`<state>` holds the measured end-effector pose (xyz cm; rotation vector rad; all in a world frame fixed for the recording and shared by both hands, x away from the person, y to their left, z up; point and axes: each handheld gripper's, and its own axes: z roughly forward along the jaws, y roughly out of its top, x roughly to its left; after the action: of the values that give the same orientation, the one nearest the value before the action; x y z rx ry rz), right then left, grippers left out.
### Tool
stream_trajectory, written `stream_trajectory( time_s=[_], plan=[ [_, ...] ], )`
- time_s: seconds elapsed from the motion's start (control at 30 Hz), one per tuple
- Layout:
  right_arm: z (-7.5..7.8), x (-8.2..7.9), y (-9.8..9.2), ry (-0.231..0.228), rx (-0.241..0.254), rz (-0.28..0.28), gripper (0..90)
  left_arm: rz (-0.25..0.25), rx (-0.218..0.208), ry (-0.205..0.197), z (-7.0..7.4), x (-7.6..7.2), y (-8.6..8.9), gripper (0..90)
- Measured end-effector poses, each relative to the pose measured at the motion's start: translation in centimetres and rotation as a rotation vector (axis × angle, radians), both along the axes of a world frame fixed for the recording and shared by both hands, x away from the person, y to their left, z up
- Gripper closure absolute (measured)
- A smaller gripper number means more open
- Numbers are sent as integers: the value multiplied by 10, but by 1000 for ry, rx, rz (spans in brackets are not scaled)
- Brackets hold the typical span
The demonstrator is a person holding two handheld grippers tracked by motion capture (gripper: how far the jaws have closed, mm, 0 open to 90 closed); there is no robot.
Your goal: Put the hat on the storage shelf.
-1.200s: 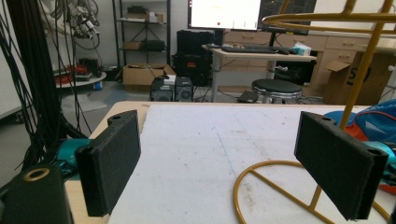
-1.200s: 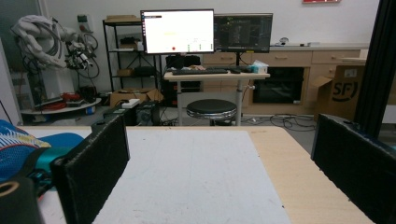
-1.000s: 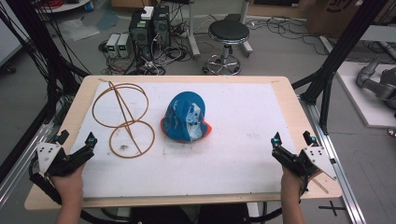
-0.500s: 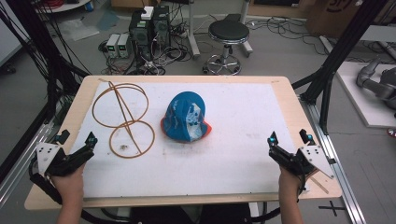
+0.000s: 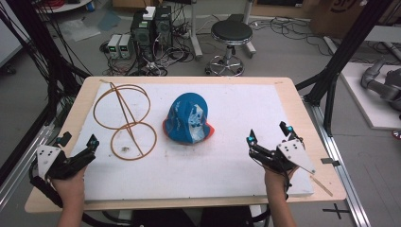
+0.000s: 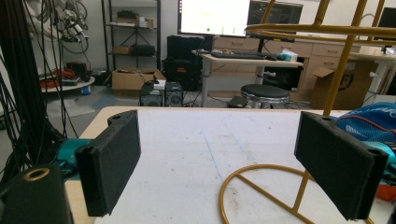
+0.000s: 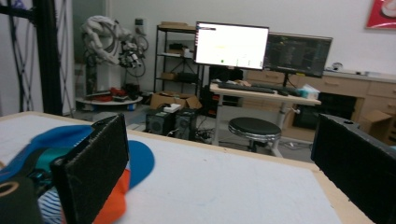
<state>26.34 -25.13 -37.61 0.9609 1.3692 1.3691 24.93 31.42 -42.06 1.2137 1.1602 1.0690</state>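
- While both grippers sit at the near edge of the surface (image 5: 236, 165), nothing is grasped; this reads as the start of the approach step.
- Left gripper (image 5: 78, 156): jaws spread wide, empty, near the front-left corner, aimed at the gold wire stand (image 5: 126, 120).
- Right gripper (image 5: 269, 142): jaws spread wide, empty, near the front-right, well apart from the cap (image 5: 188, 118).
- Cap: blue with white print and an orange patch at the brim side, lying roughly mid-surface, just right of the wire stand, apparently not touching it.
- Wire stand: two rings joined by slanted rods, lower ring flat on the surface, upper ring raised; in the left gripper view its base ring (image 6: 261, 186) lies just ahead of the jaws.
- Likely job: get the cap onto the stand. Next move probably calls for the right gripper to travel left and pinch the cap by brim or crown, with the left gripper steadying the stand, since the light frame could slide or tip.
- Hard to make out: cap's far side and how the brim folds under; cap is soft, so the grip point is uncertain.
- Right gripper view: the left jaw covers most of the cap (image 7: 51, 140); right jaw cut off at the frame edge.
- Left gripper view: stand's top cut off, cap (image 6: 369, 121) partly behind the right jaw.
- Small dark speck inside the lower ring, unidentifiable.
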Motion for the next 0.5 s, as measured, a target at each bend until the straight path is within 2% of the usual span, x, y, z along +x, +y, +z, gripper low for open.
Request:
stream_trajectory(
  time_s=[0.07, 0.23, 0.4, 0.43, 0.47, 0.5],
  plan=[
    [5, 0, 11, -3, -5, 24, 40, 2, -1, -1, 0, 0, 0, 150],
    [9, 4, 22, 4, 4, 43, 40, 3, -5, 6, 0, 1, 0, 150],
    [17, 11, 46, 26, 20, 85, 41, 7, -8, 3, 0, 1, 1, 150],
    [17, 11, 46, 26, 20, 85, 41, 7, -8, 4, 0, 1, 1, 150],
    [19, 14, 56, 32, 17, 103, 41, 8, -12, 2, 0, 1, 1, 150],
    [19, 14, 56, 32, 17, 103, 41, 8, -12, 2, 0, 1, 1, 150]
  ],
)
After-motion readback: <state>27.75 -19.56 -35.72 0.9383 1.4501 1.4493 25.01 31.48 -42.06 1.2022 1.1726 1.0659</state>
